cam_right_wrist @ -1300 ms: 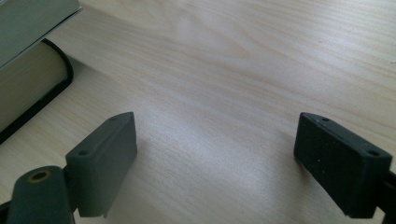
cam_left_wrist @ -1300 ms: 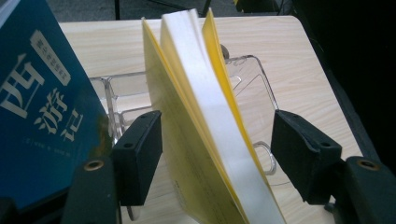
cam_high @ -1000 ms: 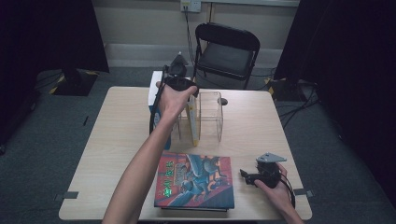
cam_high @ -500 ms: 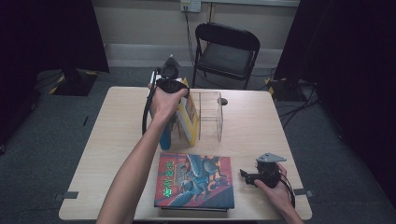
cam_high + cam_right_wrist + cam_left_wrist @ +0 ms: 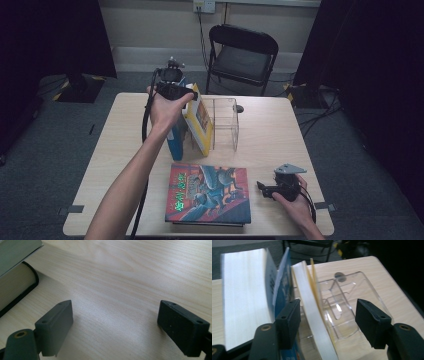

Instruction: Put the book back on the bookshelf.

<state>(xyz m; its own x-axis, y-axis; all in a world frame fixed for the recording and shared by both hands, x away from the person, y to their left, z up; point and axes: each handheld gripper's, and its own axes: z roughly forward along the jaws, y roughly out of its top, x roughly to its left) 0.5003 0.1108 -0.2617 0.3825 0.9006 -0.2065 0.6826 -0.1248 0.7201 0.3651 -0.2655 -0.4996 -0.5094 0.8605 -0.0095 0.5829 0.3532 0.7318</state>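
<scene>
Item: large illustrated book (image 5: pixel 209 194), lying flat on the desk (image 5: pixel 280 130); green lettering down the left part of its cover, too small and blurred to make out

Item: blue book (image 5: pixel 283 293), standing upright; dark lettering on its cover in the left gripper view, blurred, unreadable

Item: yellow book (image 5: pixel 200 120), standing, leaning; a picture panel on its cover, no lettering legible

No word, number, brand or sign can be read

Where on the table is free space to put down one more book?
Bare wood lies right of the clear rack, up to the table edge, and left of the blue book. The middle is crowded: standing books, the rack, the flat picture book. The right gripper occupies the near right corner.
</scene>
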